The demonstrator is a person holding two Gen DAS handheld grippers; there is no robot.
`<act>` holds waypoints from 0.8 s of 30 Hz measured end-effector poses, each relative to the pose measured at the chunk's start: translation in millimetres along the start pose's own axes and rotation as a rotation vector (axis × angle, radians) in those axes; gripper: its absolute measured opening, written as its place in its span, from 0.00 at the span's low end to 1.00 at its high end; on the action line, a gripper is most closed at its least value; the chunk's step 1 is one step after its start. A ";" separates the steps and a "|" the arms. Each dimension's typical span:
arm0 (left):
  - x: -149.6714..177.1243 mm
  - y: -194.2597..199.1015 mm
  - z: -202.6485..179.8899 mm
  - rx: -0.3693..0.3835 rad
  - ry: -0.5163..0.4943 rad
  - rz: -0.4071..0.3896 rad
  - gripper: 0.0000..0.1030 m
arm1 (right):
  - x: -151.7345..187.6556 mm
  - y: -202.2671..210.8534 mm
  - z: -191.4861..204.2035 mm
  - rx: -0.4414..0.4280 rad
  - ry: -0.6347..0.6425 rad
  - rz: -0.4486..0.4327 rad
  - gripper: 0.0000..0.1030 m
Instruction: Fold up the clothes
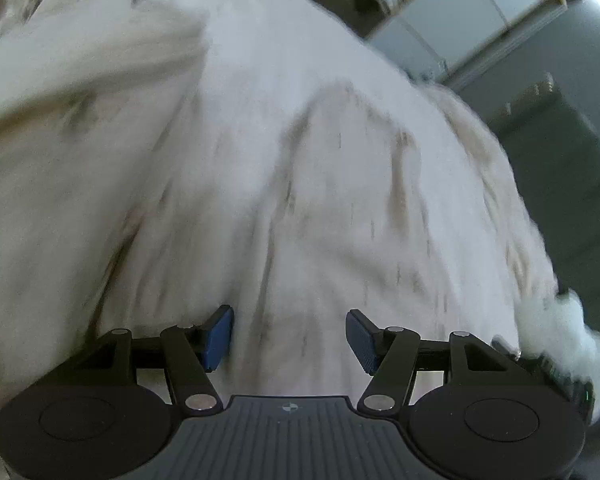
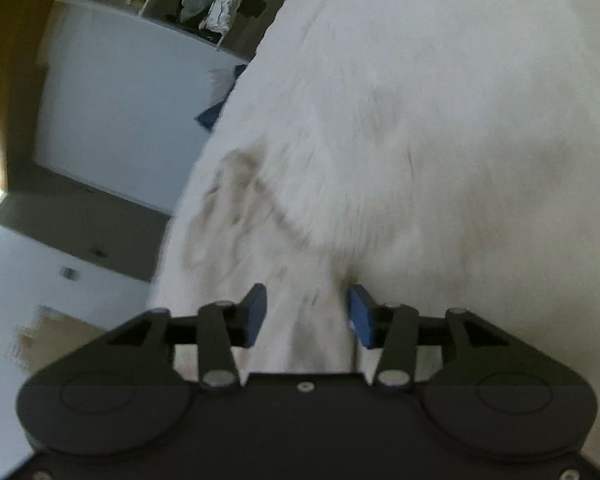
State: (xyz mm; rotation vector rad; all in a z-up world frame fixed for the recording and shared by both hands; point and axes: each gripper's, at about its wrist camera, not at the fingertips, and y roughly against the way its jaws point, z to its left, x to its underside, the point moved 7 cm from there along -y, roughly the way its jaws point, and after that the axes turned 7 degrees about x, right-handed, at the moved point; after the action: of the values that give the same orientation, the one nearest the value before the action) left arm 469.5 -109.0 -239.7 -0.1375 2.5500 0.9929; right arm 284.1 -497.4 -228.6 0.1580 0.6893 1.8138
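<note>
My left jaws (image 1: 289, 339): apart, pads clear of cloth, gripping nothing.
My right jaws (image 2: 307, 317): parted, a fold between them, not pinched as far as I can tell.
Garment (image 1: 260, 160): white and fleecy, spread just under both jaws, filling my view.
Handling: soft, light, limp (likely to sag); I would pinch a hem.
Edges: garment's border falls away toward the floor (image 1: 572, 184); open room there.
</note>
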 end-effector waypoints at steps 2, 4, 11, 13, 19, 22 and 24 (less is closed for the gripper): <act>31.5 21.9 5.5 0.030 0.010 0.054 0.55 | 33.0 25.2 -3.8 -0.027 0.012 0.051 0.51; 57.4 35.6 12.2 0.051 0.050 0.078 0.55 | 66.6 42.6 -5.4 -0.044 0.036 0.109 0.52; 174.4 107.3 26.2 0.221 0.209 0.083 0.54 | 169.3 79.0 -17.4 -0.066 0.058 0.268 0.52; 209.0 121.8 27.1 0.288 0.259 0.074 0.53 | 194.6 81.8 -21.0 -0.061 0.070 0.302 0.51; 238.5 123.8 26.0 0.244 0.270 0.040 0.02 | 206.4 72.8 -12.1 -0.059 0.090 0.242 0.02; 237.5 140.9 39.1 0.223 0.320 -0.053 0.02 | 193.0 88.5 -18.4 -0.044 0.041 0.158 0.00; 243.1 140.8 38.8 0.186 0.302 -0.039 0.05 | 194.3 89.3 -23.8 0.004 0.085 0.169 0.00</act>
State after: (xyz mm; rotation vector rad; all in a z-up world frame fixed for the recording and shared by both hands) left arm 227.0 34.2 -274.1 -0.3036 2.8851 0.7633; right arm 130.3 -347.8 -245.0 0.1469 0.7585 1.9899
